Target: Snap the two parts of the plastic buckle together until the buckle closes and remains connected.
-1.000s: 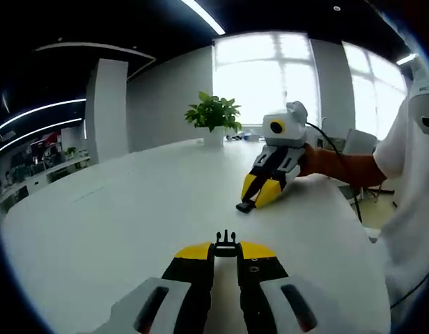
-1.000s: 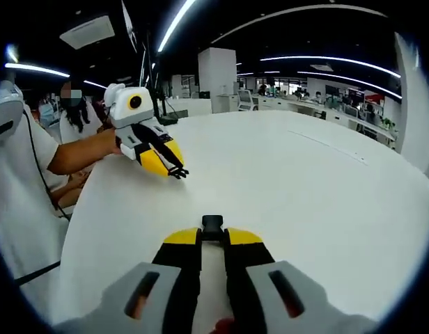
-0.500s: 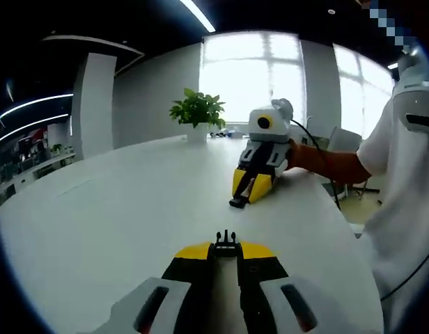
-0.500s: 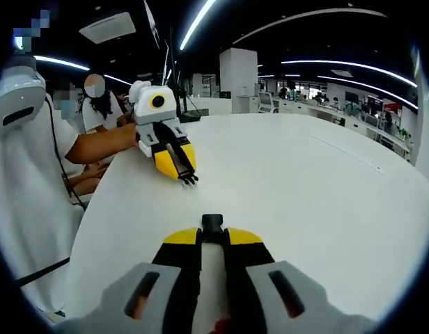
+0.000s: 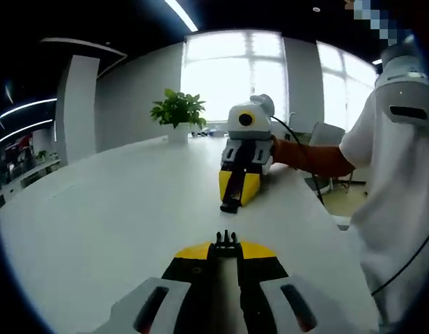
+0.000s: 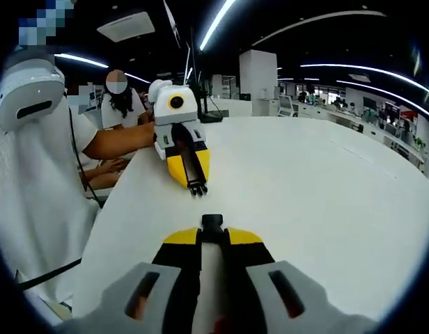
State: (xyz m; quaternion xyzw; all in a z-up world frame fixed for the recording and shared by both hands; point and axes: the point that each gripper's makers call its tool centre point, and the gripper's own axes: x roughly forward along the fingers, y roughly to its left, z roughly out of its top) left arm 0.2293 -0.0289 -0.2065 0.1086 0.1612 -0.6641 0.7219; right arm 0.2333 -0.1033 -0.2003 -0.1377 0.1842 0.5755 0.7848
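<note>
My left gripper (image 5: pixel 225 250) is shut on the black pronged buckle part (image 5: pixel 225 241), whose prongs stick out past the yellow fingertips. Across the white table (image 5: pixel 117 209) the right gripper (image 5: pixel 232 198) points back at me, with the black socket part (image 5: pixel 228 206) at its tip. In the right gripper view, my right gripper (image 6: pixel 212 234) is shut on that socket part (image 6: pixel 212 223). The left gripper (image 6: pixel 193 179) faces it, and the pronged part (image 6: pixel 197 189) juts from its tip. The two parts are apart, both low over the table and roughly in line.
A person in a white shirt (image 5: pixel 395 209) holds both grippers at the table's edge. A potted plant (image 5: pixel 176 111) stands at the far end. Another person (image 6: pixel 120 101) sits behind the table's far side. Bare tabletop (image 6: pixel 326 195) spreads out to the side.
Both grippers have swung round to face each other more squarely, so each now shows nearer the middle of the other's view. Both stay shut on their parts.
</note>
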